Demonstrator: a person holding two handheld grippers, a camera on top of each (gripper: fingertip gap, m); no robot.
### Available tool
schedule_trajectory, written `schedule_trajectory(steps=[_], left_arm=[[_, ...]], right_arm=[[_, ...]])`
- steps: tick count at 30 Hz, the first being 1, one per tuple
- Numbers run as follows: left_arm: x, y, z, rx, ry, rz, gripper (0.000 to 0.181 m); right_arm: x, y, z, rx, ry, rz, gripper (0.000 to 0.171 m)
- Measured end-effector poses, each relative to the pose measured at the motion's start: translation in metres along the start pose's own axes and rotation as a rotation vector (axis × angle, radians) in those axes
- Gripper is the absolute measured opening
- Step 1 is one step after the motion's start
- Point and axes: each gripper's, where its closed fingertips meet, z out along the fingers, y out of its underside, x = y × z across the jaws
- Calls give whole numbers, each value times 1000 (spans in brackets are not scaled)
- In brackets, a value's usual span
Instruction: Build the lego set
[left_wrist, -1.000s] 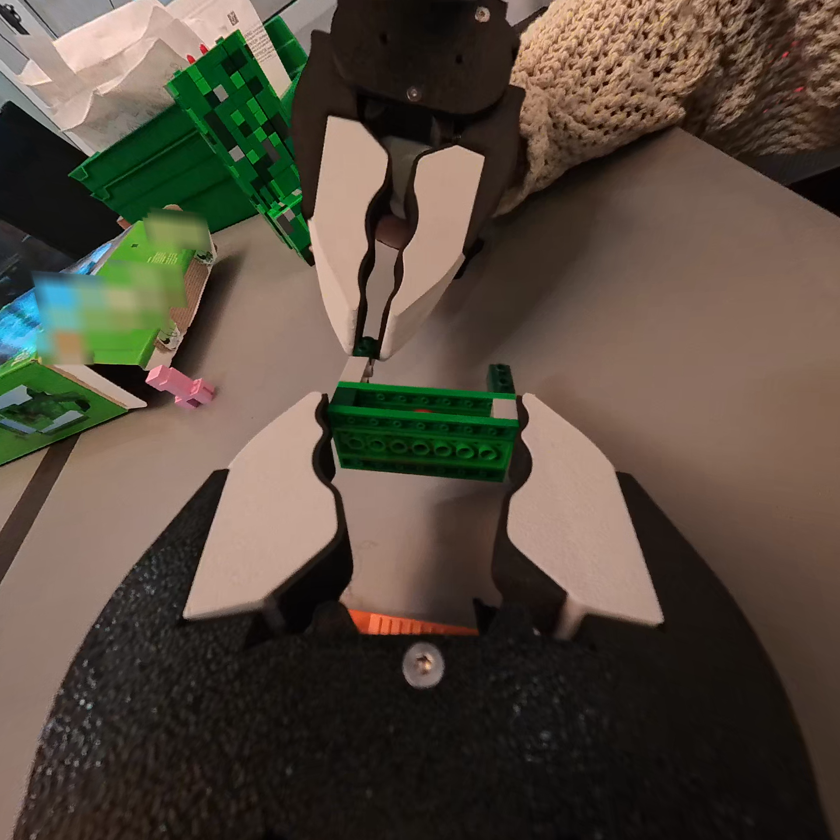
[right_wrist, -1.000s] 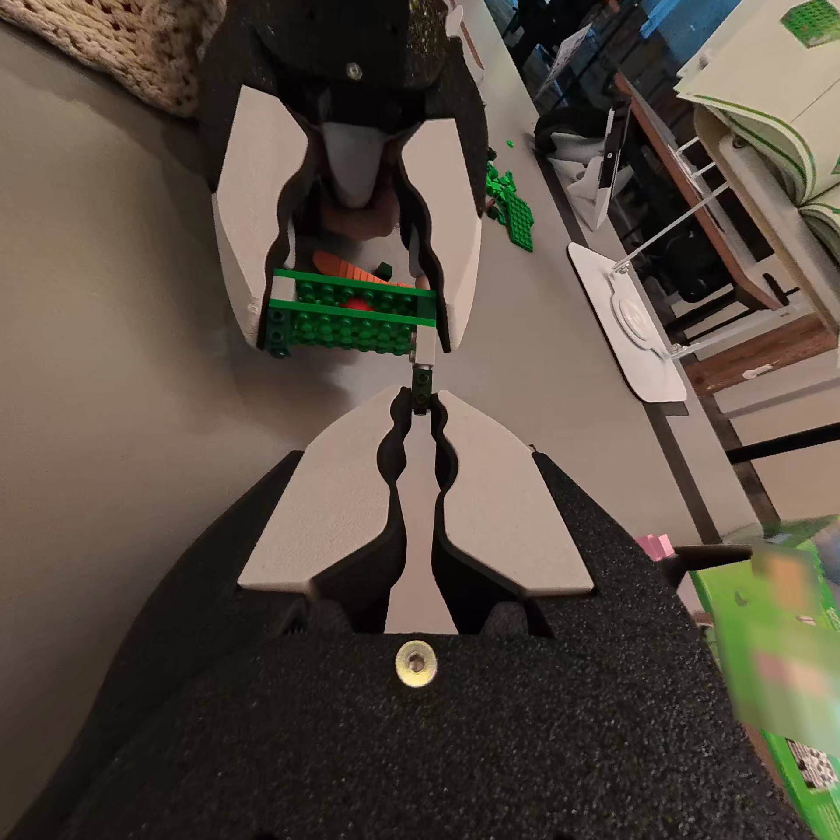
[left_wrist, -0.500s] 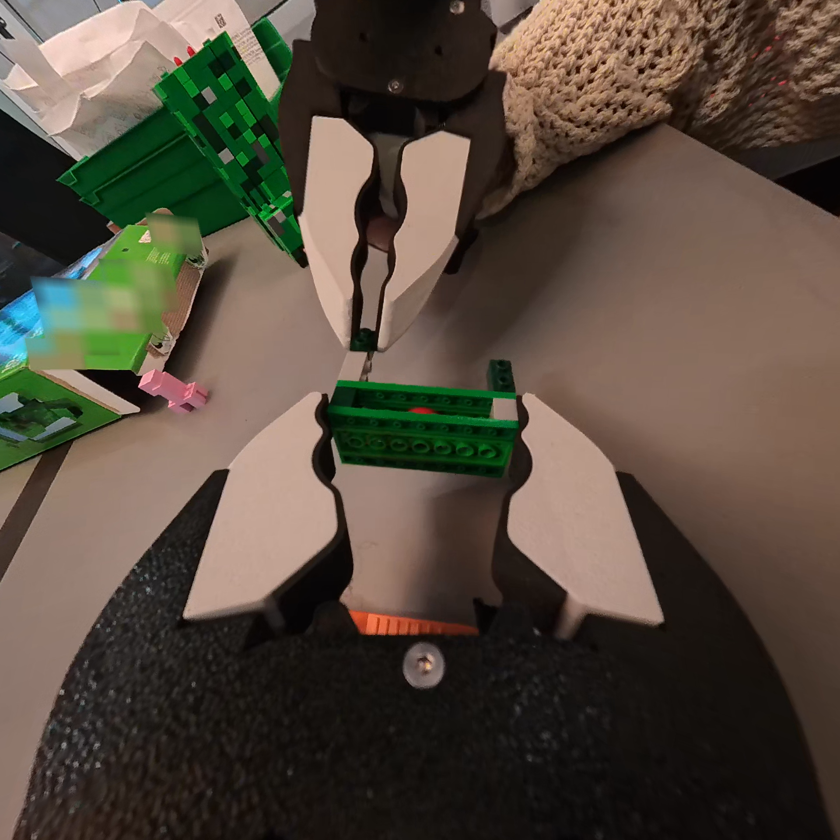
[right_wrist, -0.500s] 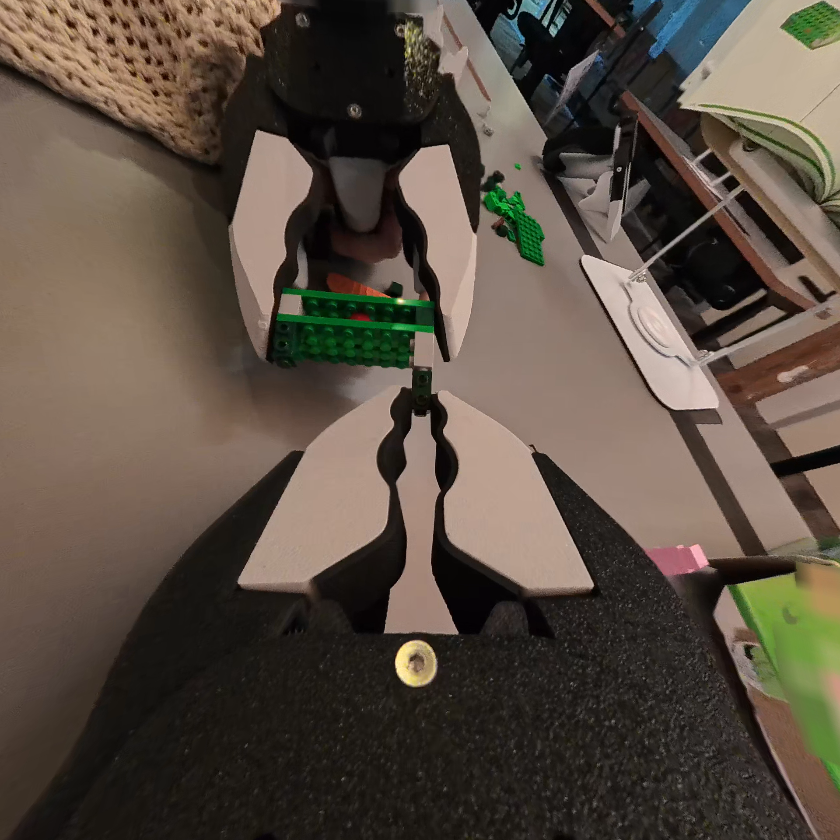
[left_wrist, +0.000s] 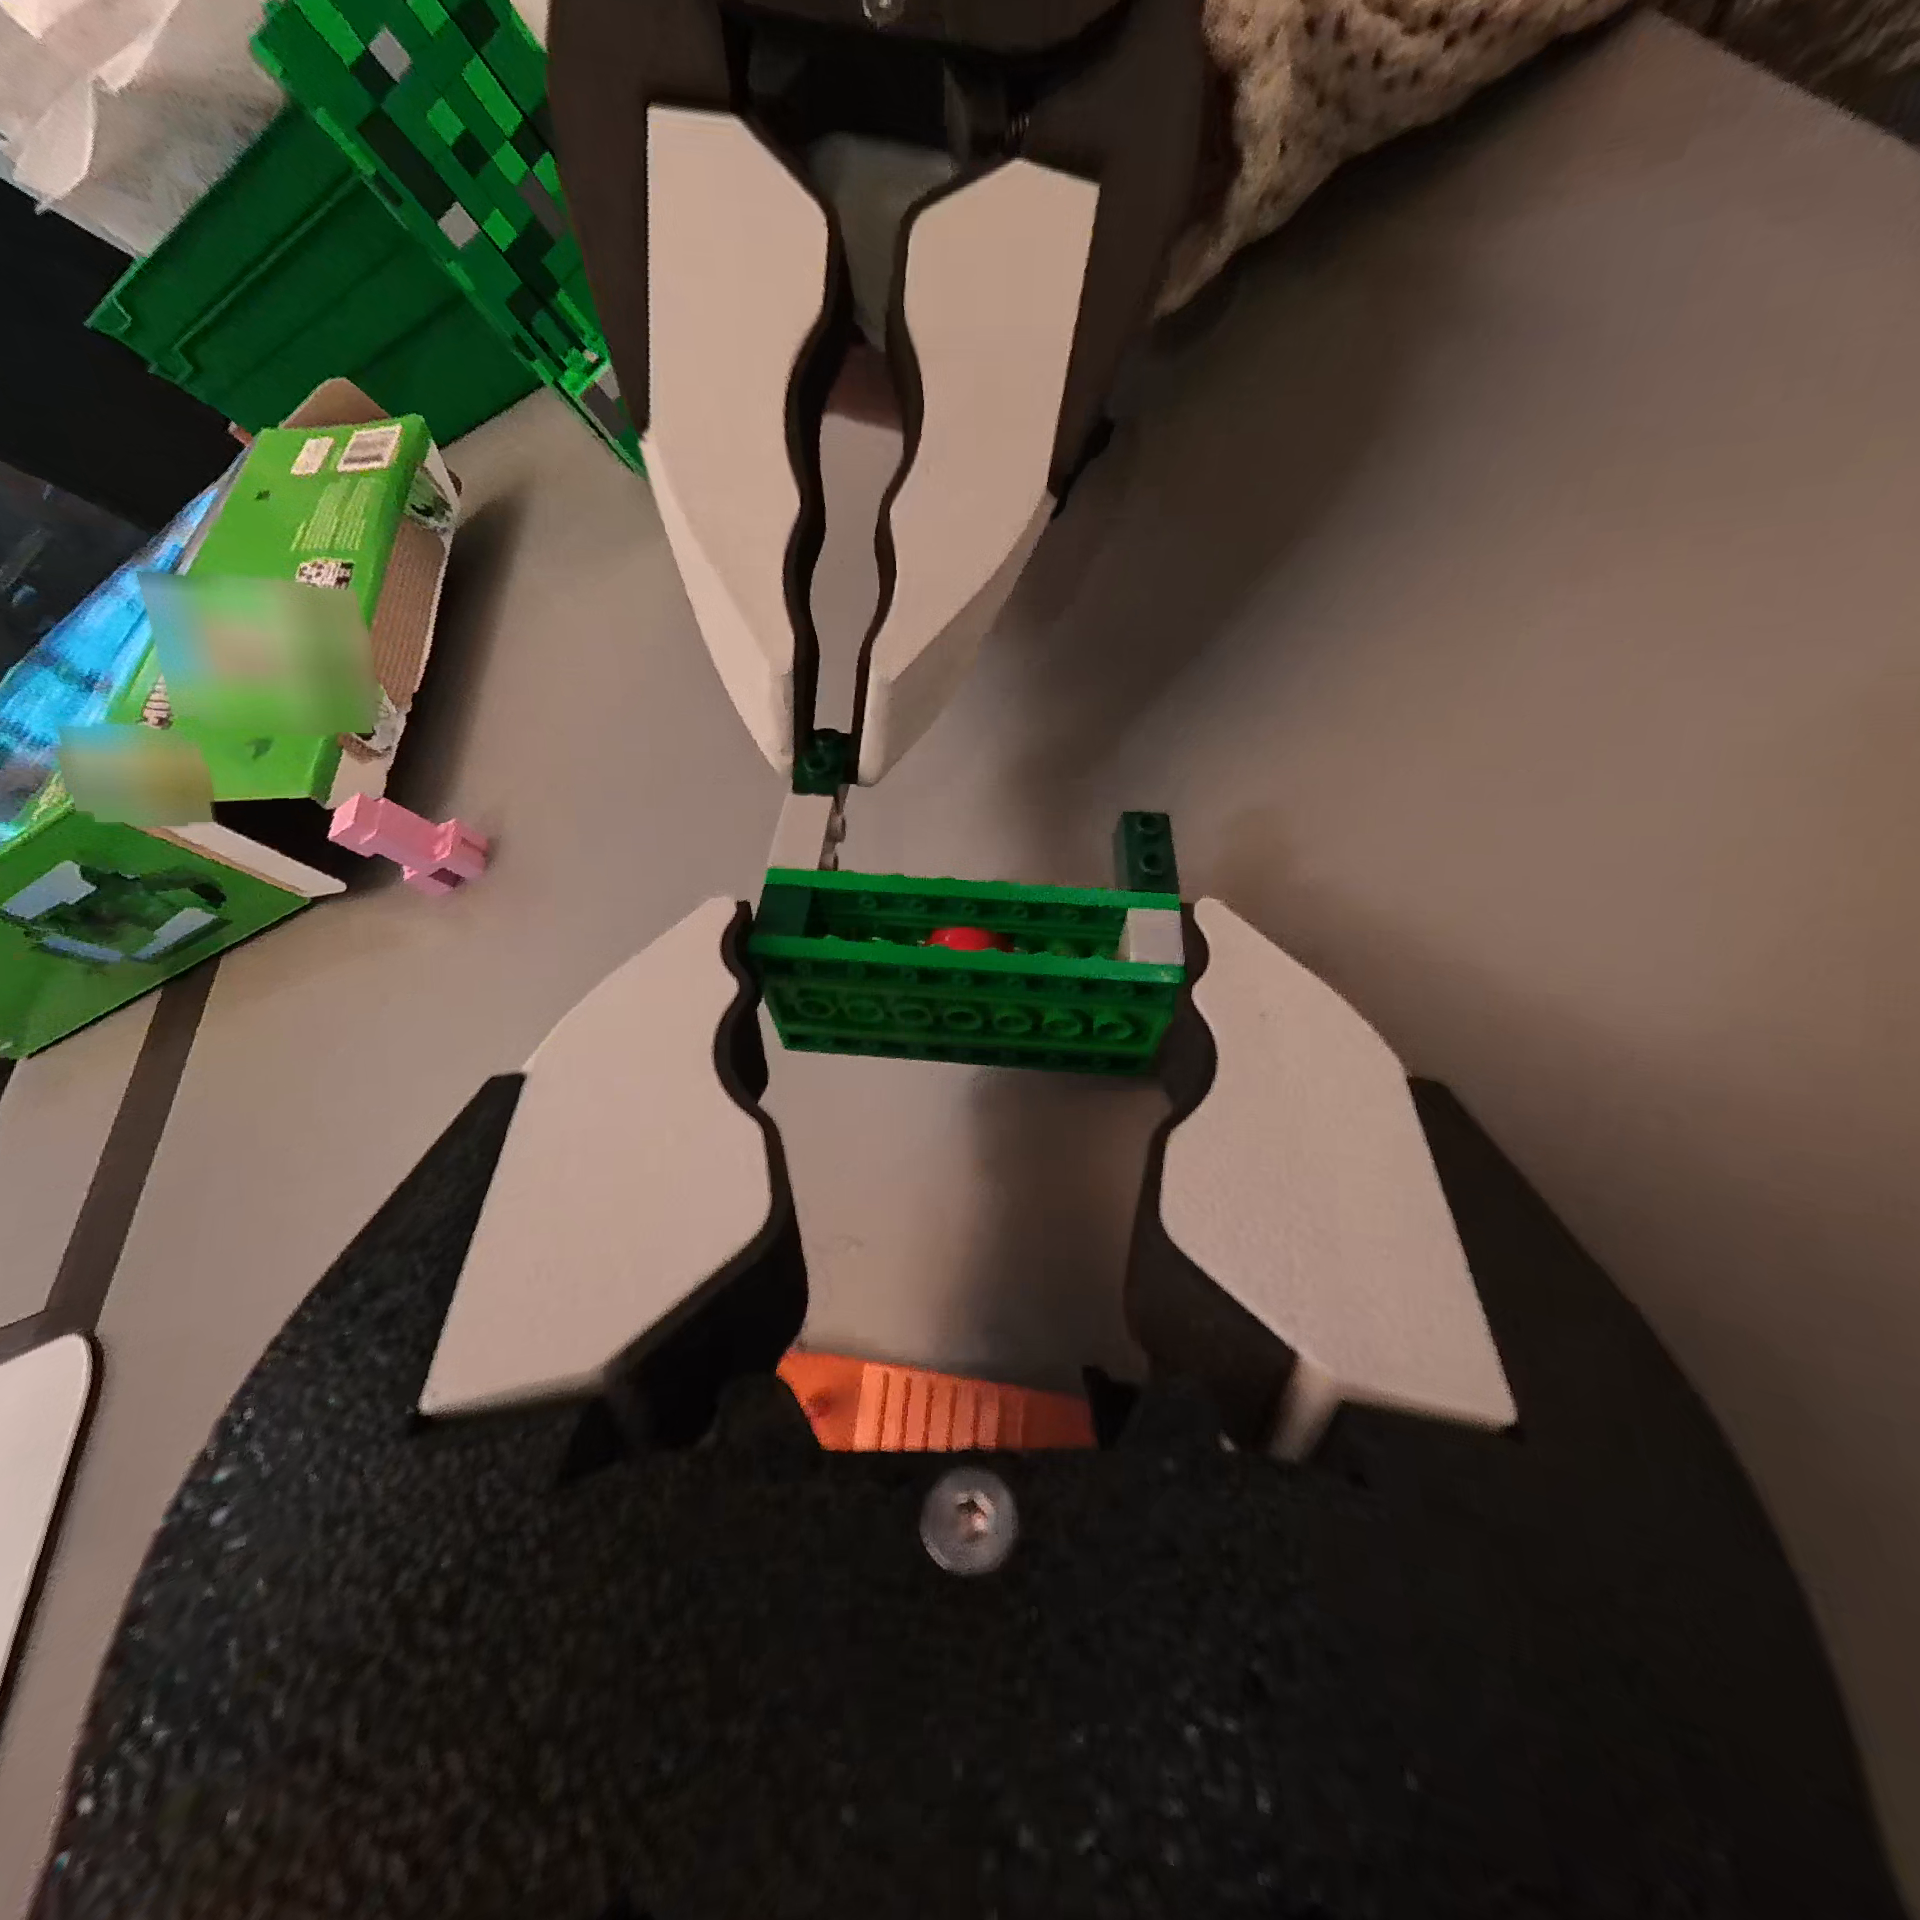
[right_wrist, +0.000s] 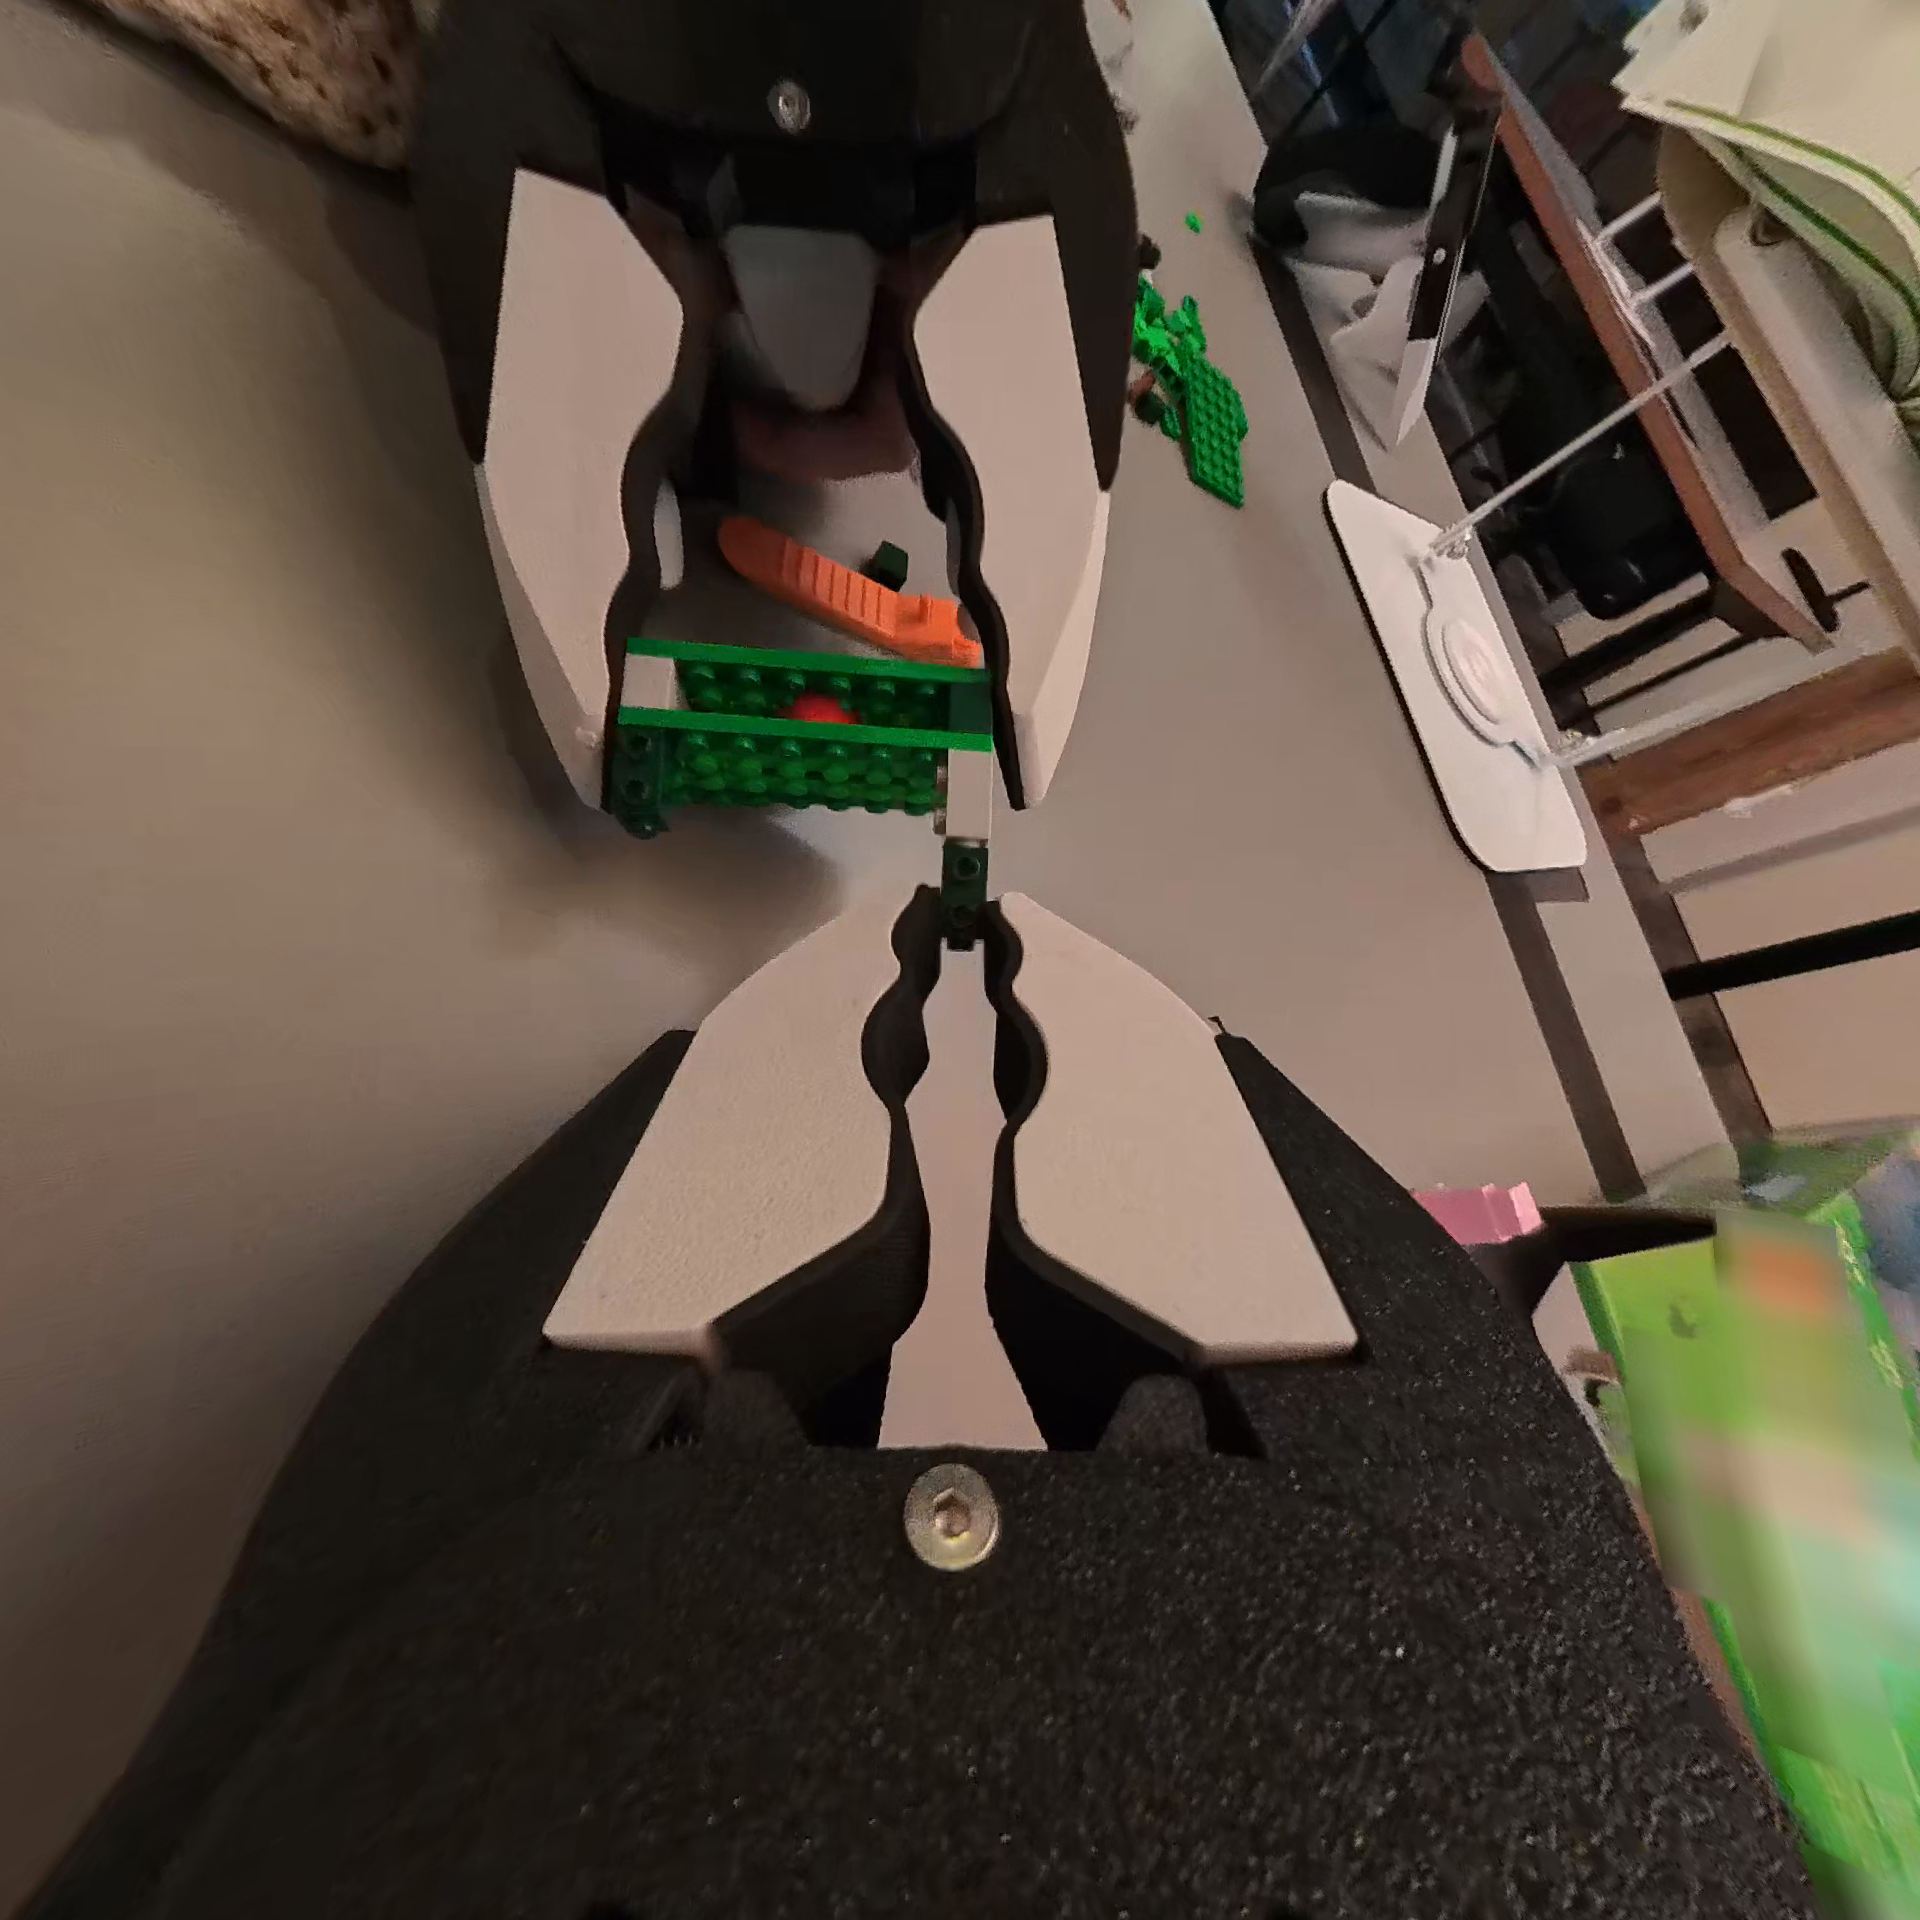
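Observation:
My left gripper is shut on a green lego assembly, two green plates with a red stud between them, held by its ends above the grey table. A white post sticks out from one corner. My right gripper is shut on a small dark green brick that touches the end of that post. In the left wrist view the right gripper comes in from above. In the right wrist view the left gripper holds the assembly.
An orange brick separator lies on the table under the left gripper. Loose green plates and a white stand base lie beyond. A green pixel-pattern model, green bins, a green box and a pink piece sit at left. My two grippers' fingertips are within a few centimetres of each other. The pink piece is about equally far from each gripper, around 20 centimetres. It turns up in the right wrist view as well.
Both grippers have tilted and drawn a little closer to each other's cameras. The dark green brick stays against the white post, and both grips are unchanged.

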Motion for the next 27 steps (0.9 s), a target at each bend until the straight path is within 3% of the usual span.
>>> schedule_trajectory(steps=[8,27], left_arm=[[3,4,3,-59,25,-16,75],[2,-27,-10,243,74,-186,76]], right_arm=[[-2,5,3,-60,-1,4,7],[8,-24,-12,304,-39,151,8]])
